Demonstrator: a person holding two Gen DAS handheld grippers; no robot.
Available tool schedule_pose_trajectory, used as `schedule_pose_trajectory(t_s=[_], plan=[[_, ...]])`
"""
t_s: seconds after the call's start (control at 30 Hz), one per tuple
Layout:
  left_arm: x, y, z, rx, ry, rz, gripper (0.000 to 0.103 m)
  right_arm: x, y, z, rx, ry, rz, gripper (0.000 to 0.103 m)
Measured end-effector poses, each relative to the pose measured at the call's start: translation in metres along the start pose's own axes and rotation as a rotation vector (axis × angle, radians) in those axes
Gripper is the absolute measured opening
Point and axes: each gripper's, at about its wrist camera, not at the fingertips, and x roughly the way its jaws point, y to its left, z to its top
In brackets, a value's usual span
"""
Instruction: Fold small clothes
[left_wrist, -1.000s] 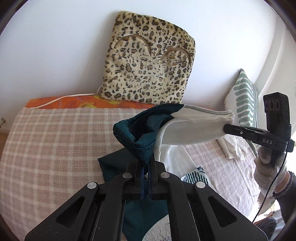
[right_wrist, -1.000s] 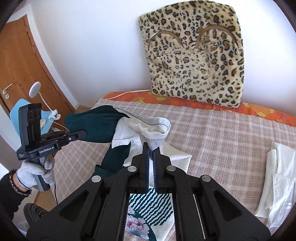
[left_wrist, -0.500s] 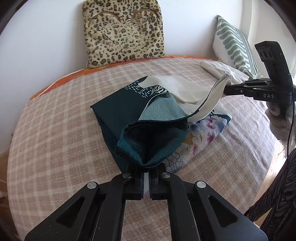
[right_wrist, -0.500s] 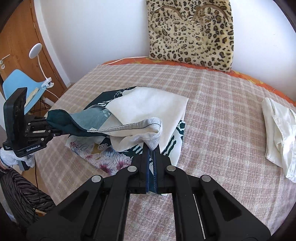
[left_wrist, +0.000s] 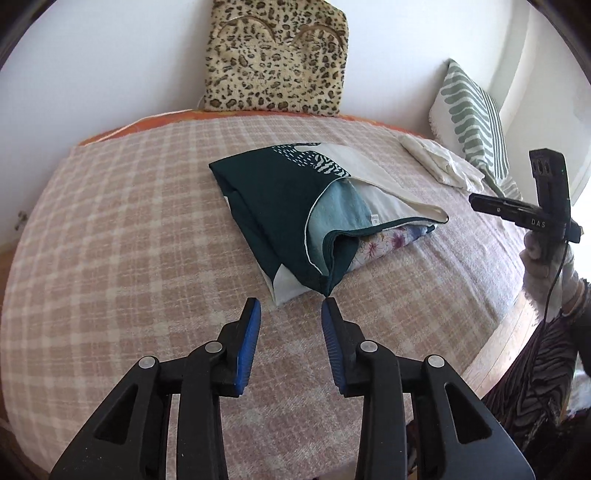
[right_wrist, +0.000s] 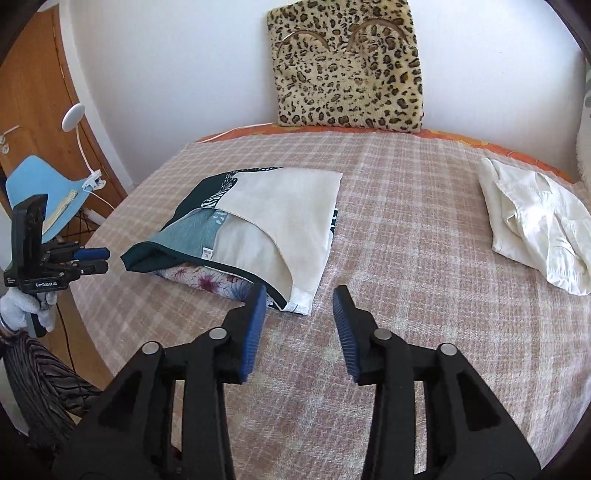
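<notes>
A small garment (left_wrist: 280, 206) in dark teal, cream and floral print lies folded on the checked bed cover (left_wrist: 129, 240). My left gripper (left_wrist: 291, 304) hovers just short of its near teal corner; its jaws are opening, with nothing between the pads. In the right wrist view the garment (right_wrist: 288, 214) shows its cream side. My right gripper (right_wrist: 301, 291) is opening too, the garment's white corner lying loose between the fingertips, untouched. Each gripper also appears in the other's view: the right gripper (left_wrist: 476, 201) and the left gripper (right_wrist: 105, 259).
A leopard-print cushion (left_wrist: 277, 59) leans on the far wall. A folded white garment (right_wrist: 535, 229) lies at the bed's right side, beside a green-striped pillow (left_wrist: 472, 122). A blue chair (right_wrist: 40, 199), a clip lamp (right_wrist: 74, 118) and a wooden door (right_wrist: 40, 92) stand left of the bed.
Both grippers brought the raised edge down toward the near side, then opened and let go. The garment now lies folded flat on the bed.
</notes>
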Motion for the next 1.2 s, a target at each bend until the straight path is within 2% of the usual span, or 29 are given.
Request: schedule_pose_trajectory(t_s=[0.13, 0.2, 0.33, 0.47, 0.5, 0.53, 0.57, 0.63, 0.77, 0.9, 1.03, 1.1, 1.2], plan=[[0.014, 0.022, 0.008, -0.232, 0.013, -0.165, 0.032, 0.008, -0.001, 0.005, 0.083, 0.013, 0.095, 0.049], [0.023, 0.021, 0.01, -0.277, 0.027, -0.201, 0.032, 0.018, 0.003, 0.006, 0.11, 0.021, 0.117, 0.049], [0.037, -0.008, 0.009, -0.157, 0.076, -0.144, 0.032, 0.038, 0.029, 0.007, 0.021, 0.039, 0.097, 0.049], [0.046, -0.031, 0.009, -0.009, 0.066, 0.01, 0.032, 0.056, 0.062, 0.002, -0.118, 0.059, 0.054, 0.049], [0.048, -0.035, 0.009, 0.023, 0.061, 0.042, 0.03, 0.06, 0.069, 0.002, -0.149, 0.059, 0.038, 0.049], [0.051, -0.037, 0.01, 0.068, 0.054, 0.074, 0.015, 0.064, 0.074, 0.001, -0.173, 0.061, 0.026, 0.049], [0.053, -0.042, 0.01, 0.12, 0.05, 0.115, 0.009, 0.067, 0.078, 0.002, -0.197, 0.061, 0.012, 0.049], [0.052, -0.048, 0.01, 0.183, 0.035, 0.155, 0.008, 0.072, 0.084, 0.003, -0.235, 0.062, -0.012, 0.049], [0.033, -0.046, 0.011, 0.169, 0.018, -0.014, 0.008, 0.07, 0.078, 0.008, -0.2, 0.058, 0.014, 0.049], [0.01, -0.031, 0.021, 0.073, -0.028, -0.102, 0.024, 0.06, 0.068, 0.011, -0.176, 0.032, 0.018, 0.049], [0.007, 0.002, 0.046, -0.062, -0.068, -0.104, 0.025, 0.058, 0.062, 0.011, -0.134, 0.037, 0.044, 0.049], [0.021, 0.026, 0.06, -0.158, -0.037, -0.128, 0.025, 0.059, 0.067, 0.01, -0.115, 0.047, 0.09, 0.049], [0.05, 0.058, 0.078, -0.294, 0.003, -0.172, 0.025, 0.064, 0.086, 0.004, -0.059, 0.067, 0.224, 0.049]])
